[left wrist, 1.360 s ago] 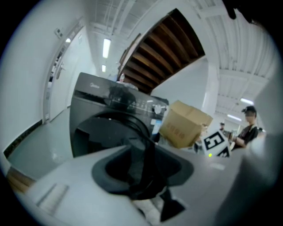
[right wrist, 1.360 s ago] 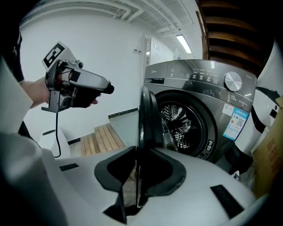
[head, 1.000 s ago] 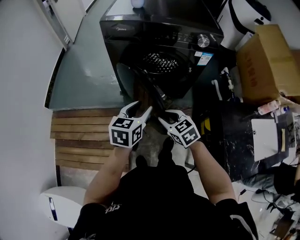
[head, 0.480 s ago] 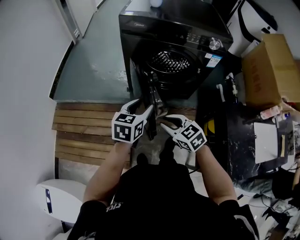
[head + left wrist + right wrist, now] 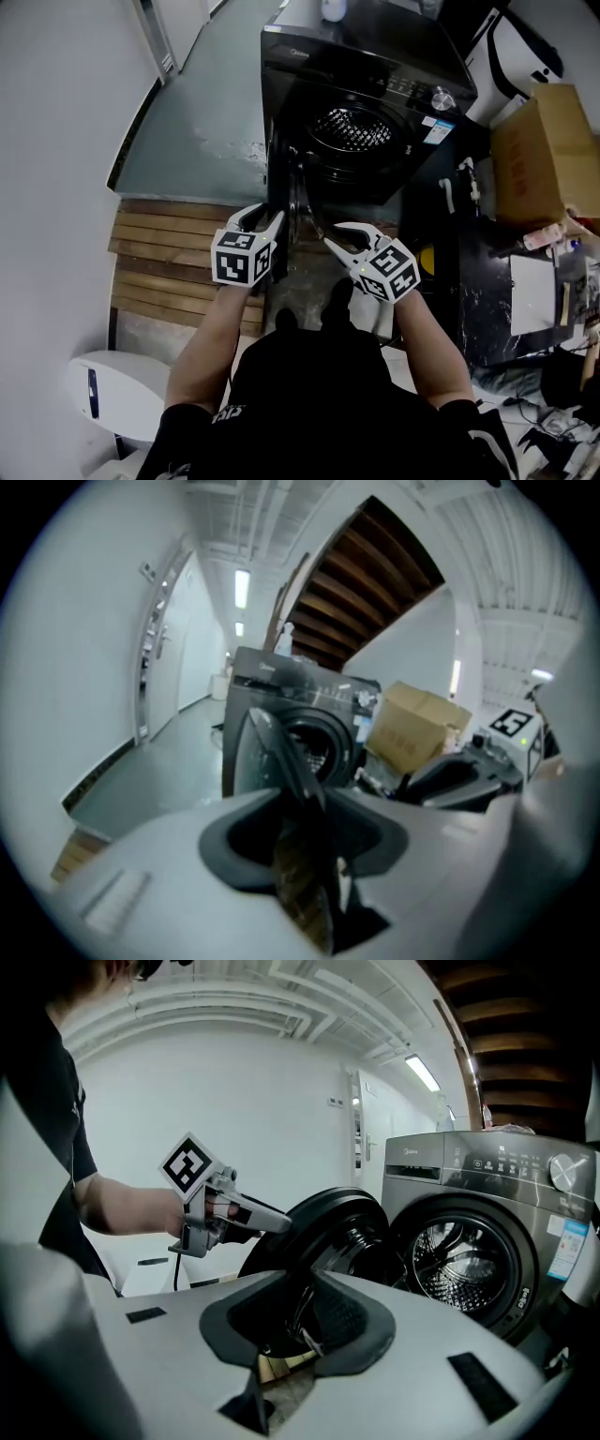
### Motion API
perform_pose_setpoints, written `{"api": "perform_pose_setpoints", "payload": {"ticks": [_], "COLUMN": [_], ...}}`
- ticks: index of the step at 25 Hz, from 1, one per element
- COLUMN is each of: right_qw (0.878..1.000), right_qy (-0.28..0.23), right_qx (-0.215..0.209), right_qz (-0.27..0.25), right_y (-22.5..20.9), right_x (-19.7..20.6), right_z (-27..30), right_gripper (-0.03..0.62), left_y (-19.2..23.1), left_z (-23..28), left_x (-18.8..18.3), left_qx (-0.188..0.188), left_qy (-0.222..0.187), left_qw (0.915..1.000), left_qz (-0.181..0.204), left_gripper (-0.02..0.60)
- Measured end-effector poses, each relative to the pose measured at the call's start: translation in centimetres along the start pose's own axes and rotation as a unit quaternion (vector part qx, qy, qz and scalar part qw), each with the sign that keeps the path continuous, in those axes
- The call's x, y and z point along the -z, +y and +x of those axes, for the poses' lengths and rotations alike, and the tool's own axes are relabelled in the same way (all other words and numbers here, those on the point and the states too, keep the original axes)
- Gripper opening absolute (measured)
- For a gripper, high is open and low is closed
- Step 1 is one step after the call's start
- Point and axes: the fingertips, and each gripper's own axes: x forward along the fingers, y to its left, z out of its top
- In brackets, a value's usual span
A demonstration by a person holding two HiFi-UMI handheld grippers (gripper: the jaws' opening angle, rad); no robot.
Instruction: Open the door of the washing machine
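Observation:
The black washing machine point(image 5: 375, 84) stands at the top of the head view with its steel drum point(image 5: 352, 127) exposed. Its round door point(image 5: 292, 202) hangs wide open to the left and shows edge-on. My left gripper point(image 5: 262, 217) is at the door's free edge, and its jaws have just been closing. In the left gripper view that door point(image 5: 272, 752) runs into the jaw gap, but no pad visibly presses on it. My right gripper point(image 5: 339, 236) hangs open just right of the door, facing its inner side point(image 5: 319, 1218). Its jaws have narrowed a little, with nothing gripped.
A wooden slatted platform point(image 5: 159, 262) lies to the left and the grey floor point(image 5: 197, 122) lies beyond it. A cardboard box point(image 5: 544, 150) and a dark cluttered stand point(image 5: 478, 281) crowd the right side. A white appliance point(image 5: 112, 398) sits at the lower left.
The door has swung further open to the left and now shows edge-on. My left gripper has followed it leftward with its fingers closer together. The right gripper now sits a little off the door.

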Motion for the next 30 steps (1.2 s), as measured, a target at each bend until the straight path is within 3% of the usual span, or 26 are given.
{"api": "perform_pose_setpoints", "payload": {"ticks": [9, 21, 27, 30], "right_qw": [1.000, 0.999, 0.999, 0.999], "right_qy": [-0.027, -0.045, -0.047, -0.047], "right_qx": [0.004, -0.013, -0.020, -0.017], "right_qz": [-0.009, -0.008, -0.013, -0.011], "right_y": [-0.2, -1.1, -2.9, -4.6], "right_x": [-2.7, -5.2, -5.9, -5.9], "right_z": [0.9, 2.9, 2.9, 2.6], "right_gripper": [0.071, 0.048, 0.046, 0.046], "left_y": [4.6, 11.9, 13.5, 13.9], "left_z": [-2.8, -5.6, -6.9, -7.7], "left_x": [0.3, -0.1, -0.4, -1.3], "left_qx": [-0.061, -0.137, -0.160, -0.193], "left_qy": [-0.007, -0.010, -0.012, -0.025], "left_qw": [0.9981, 0.9905, 0.9860, 0.9801], "left_qz": [-0.002, -0.003, -0.045, -0.041], "left_gripper": [0.120, 0.123, 0.109, 0.097]}}
